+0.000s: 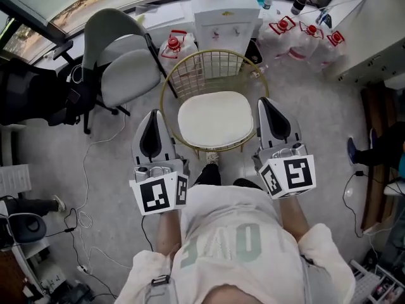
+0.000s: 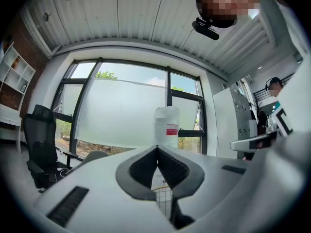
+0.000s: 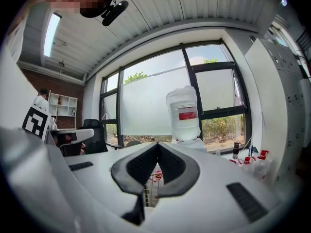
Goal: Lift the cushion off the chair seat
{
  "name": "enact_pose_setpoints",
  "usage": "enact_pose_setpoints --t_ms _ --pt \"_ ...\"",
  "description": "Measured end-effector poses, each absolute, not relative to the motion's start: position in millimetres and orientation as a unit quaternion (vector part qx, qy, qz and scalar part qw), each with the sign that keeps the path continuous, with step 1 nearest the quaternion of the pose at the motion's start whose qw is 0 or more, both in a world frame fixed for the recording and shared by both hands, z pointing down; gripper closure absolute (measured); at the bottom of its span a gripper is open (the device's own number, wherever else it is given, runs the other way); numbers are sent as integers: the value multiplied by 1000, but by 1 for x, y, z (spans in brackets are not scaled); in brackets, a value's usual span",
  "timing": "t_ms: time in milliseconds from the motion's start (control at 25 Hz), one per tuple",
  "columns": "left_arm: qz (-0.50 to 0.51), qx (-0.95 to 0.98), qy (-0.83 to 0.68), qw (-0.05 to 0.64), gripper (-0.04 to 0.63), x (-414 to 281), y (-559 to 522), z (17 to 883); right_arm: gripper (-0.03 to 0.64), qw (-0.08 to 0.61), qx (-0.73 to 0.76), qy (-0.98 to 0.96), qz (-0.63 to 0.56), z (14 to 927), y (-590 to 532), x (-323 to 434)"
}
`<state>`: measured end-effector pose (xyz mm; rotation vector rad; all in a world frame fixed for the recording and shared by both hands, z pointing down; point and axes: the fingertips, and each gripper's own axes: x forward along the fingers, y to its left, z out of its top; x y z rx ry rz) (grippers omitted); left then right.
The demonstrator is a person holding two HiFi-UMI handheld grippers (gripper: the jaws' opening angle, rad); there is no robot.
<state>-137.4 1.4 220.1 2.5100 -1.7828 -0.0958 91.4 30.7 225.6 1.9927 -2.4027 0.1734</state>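
Note:
A cream cushion (image 1: 215,119) lies on the seat of a round gold wire chair (image 1: 190,75) in the middle of the head view. My left gripper (image 1: 154,114) is held level just left of the seat, jaws shut with nothing between them. My right gripper (image 1: 266,101) is held level just right of the seat, likewise shut and empty. Neither touches the cushion. In the left gripper view the shut jaws (image 2: 157,148) point over the chair's wire back (image 2: 164,198) toward a water bottle (image 2: 166,125). The right gripper view shows its shut jaws (image 3: 157,143) and the same bottle (image 3: 183,114).
A white water dispenser (image 1: 224,18) stands behind the chair, with several spare water bottles (image 1: 304,33) on the floor at right. A grey folding chair (image 1: 123,59) and a black office chair (image 1: 31,94) stand at left. Cables (image 1: 88,170) trail on the floor.

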Motion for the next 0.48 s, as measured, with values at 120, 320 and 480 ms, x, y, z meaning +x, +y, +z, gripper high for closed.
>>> enact_pose_setpoints --t_ms 120,320,480 --pt "-22 820 -570 34 583 -135 -34 225 601 -5 647 -759 71 227 -2 92" --pt "-12 818 -573 54 583 -127 -70 234 601 -8 647 -759 71 223 -36 98" --pt "-6 812 -581 46 583 -118 -85 231 601 -5 641 -764 75 229 -50 112"
